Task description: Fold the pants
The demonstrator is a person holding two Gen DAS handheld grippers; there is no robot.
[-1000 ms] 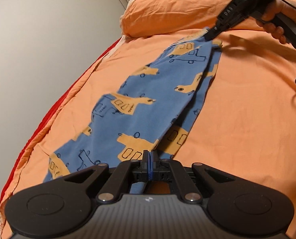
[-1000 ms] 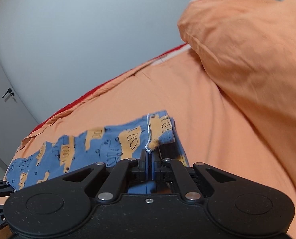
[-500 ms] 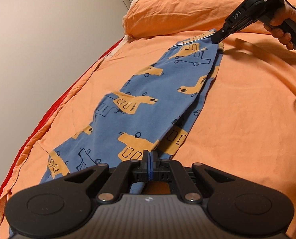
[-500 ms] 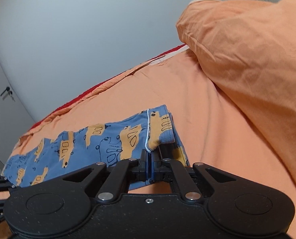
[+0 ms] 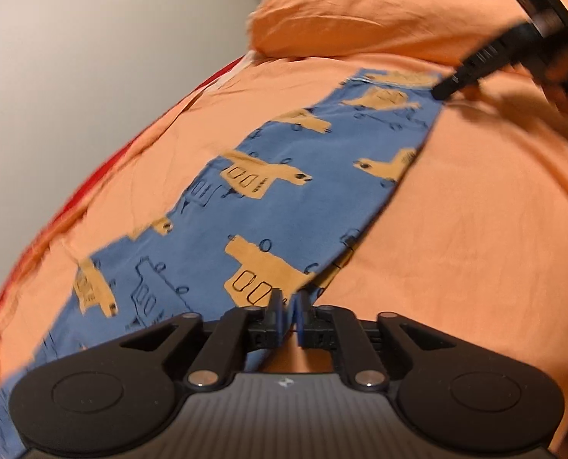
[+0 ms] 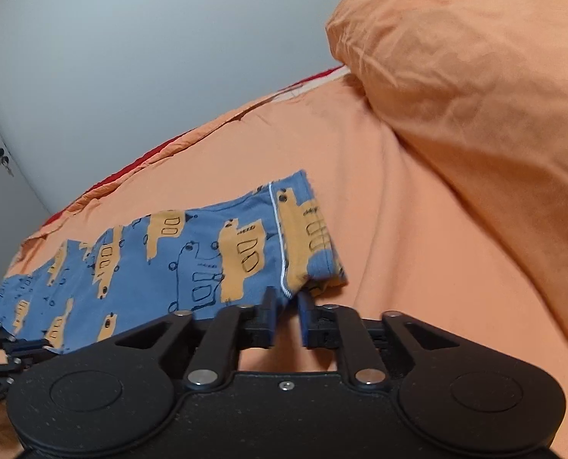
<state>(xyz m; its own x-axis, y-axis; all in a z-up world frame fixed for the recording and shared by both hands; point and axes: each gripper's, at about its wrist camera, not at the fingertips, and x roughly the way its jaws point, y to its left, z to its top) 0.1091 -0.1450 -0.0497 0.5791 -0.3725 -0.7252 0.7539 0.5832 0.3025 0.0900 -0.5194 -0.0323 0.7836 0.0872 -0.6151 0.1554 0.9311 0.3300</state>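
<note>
— Where did we have the pants [image 5: 291, 206] at that point?

— Laid flat on the bed [image 5: 475, 237], on the orange sheet, folded lengthwise so one leg lay over the other. In the left wrist view they ran as a long blue strip with orange vehicle prints from about 7 o'clock up toward 1 o'clock. An orange pillow [image 6: 475, 76] sat beyond their far end, at 12 o'clock in that view and at 2 o'clock in the right wrist view.

— And our left claw [image 5: 290, 311]?

— At 6 o'clock, at the near end of the strip. Its jaws had just been opening; we saw a narrow gap between the blue pads, with the edge of the cloth lying in or just past that gap. The pads no longer pinched it.

— The right claw [image 6: 287, 315]?

— At the other end. Its jaws had just been opening too, and stood plainly apart. The hem with the white piping lay just ahead of the gap, resting on the sheet and not clamped. From the left wrist view we saw that same claw at 2 o'clock, its tip at the far corner of the pants, blurred.

— Any box or basket?

— We saw only the bed carrying the pants and the pillow, and a pale wall [image 6: 131, 57] behind.
</note>
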